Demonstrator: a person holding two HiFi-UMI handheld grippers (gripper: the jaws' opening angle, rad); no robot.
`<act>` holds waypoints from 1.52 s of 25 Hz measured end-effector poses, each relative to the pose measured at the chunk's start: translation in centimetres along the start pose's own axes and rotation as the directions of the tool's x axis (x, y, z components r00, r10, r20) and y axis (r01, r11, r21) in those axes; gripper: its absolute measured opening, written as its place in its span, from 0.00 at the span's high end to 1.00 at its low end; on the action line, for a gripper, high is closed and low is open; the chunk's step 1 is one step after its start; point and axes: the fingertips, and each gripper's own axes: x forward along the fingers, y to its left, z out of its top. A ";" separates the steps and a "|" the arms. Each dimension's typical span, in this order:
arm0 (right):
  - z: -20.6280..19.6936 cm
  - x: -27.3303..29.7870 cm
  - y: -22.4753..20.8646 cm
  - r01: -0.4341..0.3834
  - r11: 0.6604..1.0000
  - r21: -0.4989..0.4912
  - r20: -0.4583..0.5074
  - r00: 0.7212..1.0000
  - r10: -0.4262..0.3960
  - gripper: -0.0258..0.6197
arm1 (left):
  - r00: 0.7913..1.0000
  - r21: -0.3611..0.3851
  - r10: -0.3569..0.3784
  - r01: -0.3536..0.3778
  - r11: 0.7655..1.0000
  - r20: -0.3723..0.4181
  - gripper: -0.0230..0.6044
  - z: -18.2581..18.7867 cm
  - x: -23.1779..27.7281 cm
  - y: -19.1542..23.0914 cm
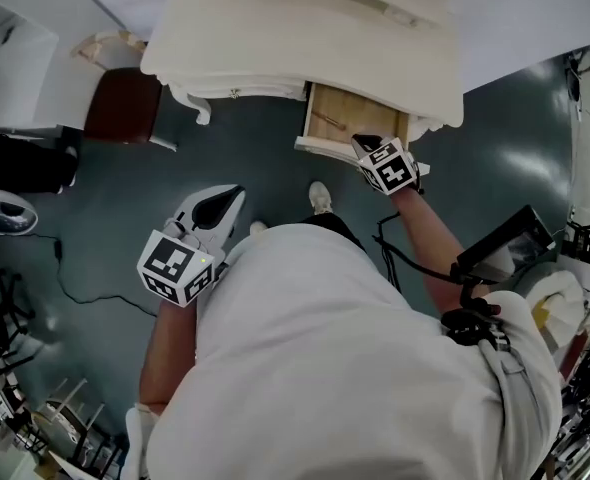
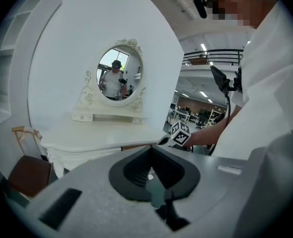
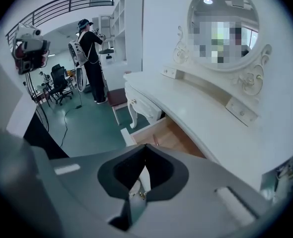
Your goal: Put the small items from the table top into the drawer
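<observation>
Hovering just above the open drawer, the right gripper points steeply down. Its jaws are clenched tip to tip, and nothing I can make out is caught between them. The drawer is pulled out from the front of the white desk, under its right part as the head view shows it. A slim reddish stick lies on its bare wooden bottom, near the front. The left gripper is held lower and well to the left, over the dark floor and away from the desk. Its jaws are also pressed together and hold nothing. An oval mirror stands at the back of the desk, and a brown stool sits by its left end.
</observation>
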 end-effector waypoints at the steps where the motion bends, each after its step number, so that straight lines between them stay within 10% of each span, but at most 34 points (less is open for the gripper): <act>1: 0.1 -0.5 0.7 0.003 1.000 0.008 0.009 1.000 -0.003 0.96 | 1.000 0.006 -0.008 0.008 1.000 -0.001 0.96 -0.1 -0.3 0.0; 19: 3.4 -7.7 16.6 -0.022 0.999 0.045 0.141 0.990 0.015 0.96 | 0.992 0.076 -0.120 0.123 0.989 -0.051 0.96 -5.5 -7.7 -0.6; 38: 4.1 -7.4 21.5 -0.078 0.997 -0.015 0.164 0.983 0.079 0.96 | 0.989 0.065 -0.131 0.136 0.989 -0.069 0.96 -7.9 -8.6 -1.0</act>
